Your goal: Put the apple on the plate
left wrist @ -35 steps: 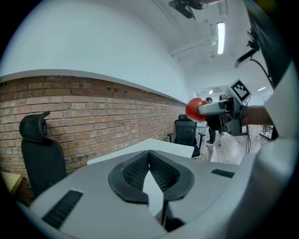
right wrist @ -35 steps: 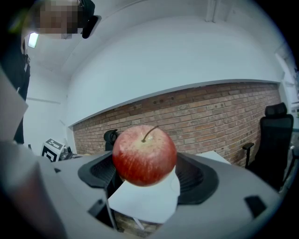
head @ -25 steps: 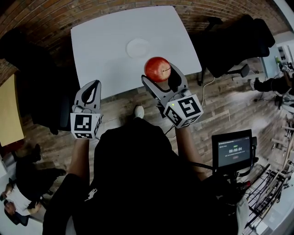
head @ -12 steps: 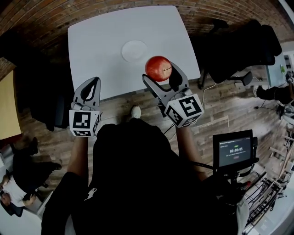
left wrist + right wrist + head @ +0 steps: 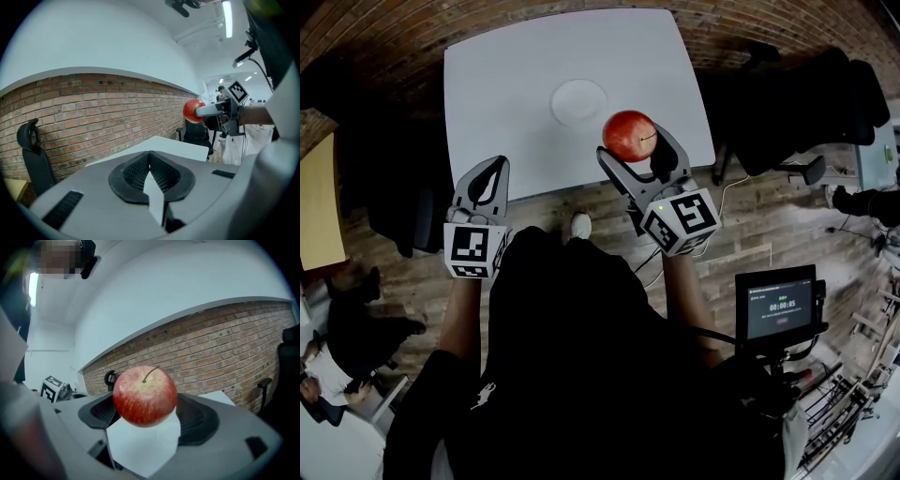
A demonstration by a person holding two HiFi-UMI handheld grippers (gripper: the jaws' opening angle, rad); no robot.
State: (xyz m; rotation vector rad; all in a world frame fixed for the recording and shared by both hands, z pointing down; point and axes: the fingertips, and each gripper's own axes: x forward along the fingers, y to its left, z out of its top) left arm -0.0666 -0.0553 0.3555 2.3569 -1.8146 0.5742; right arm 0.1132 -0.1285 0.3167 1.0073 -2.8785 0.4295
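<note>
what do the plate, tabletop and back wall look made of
Plate: smooth, plain white, likely ceramic or plastic; the look leaves it open. Tabletop: flat matte white, probably laminate. Wall: red brick, with pale mortar lines showing.

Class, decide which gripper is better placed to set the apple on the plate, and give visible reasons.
Right. The right gripper grips the apple between its jaws, near the plate. The left gripper is shut on nothing, farther from it.

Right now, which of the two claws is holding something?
The right claw: it is clamped on the red apple. The left claw is shut with nothing between its jaws.
</note>
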